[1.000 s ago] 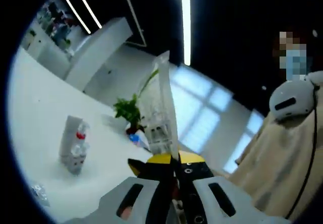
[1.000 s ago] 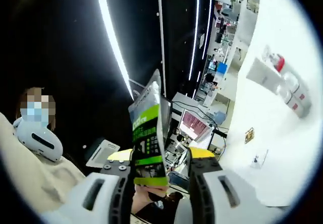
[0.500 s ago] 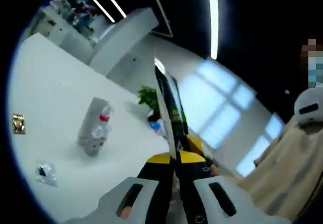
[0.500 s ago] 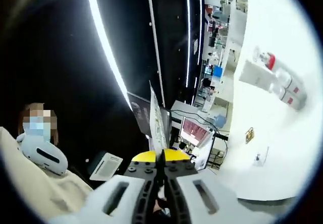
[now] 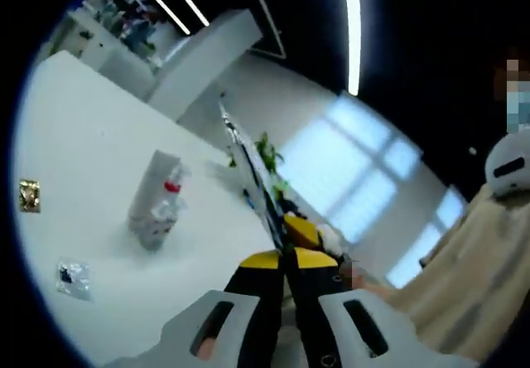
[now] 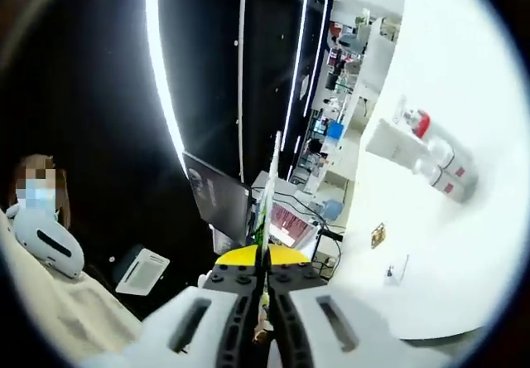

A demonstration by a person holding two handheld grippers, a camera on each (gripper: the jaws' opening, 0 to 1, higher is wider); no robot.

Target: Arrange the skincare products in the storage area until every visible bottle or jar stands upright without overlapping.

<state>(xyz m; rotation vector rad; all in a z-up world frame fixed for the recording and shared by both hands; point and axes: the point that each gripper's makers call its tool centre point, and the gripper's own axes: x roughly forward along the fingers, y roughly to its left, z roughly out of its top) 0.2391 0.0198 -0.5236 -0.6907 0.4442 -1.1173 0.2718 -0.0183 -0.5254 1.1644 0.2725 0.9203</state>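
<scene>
left gripper [image 5: 284,256] closed on thin flat sachet [image 5: 252,173], edge-on | right gripper [image 6: 263,273] pinching same sachet [image 6: 263,206], probably | skincare pack [image 5: 156,202] stands well apart on counter [image 5: 74,128] | risk: opposed pulls tear or drop sachet

Potted plant [image 5: 269,154], monitor [image 6: 291,224] (lit), laptop [image 6: 142,270]

Thin packet [image 5: 252,169], seen edge-on in the left gripper view: its printed faces are turned away, and its lower end is hidden between the closed jaws. Clear pack of bottles [image 5: 157,202] on the white table [image 5: 83,152]: blurred, bottle count indeterminate. Two small items [image 5: 73,273] near the table's edge: too small to identify.
</scene>
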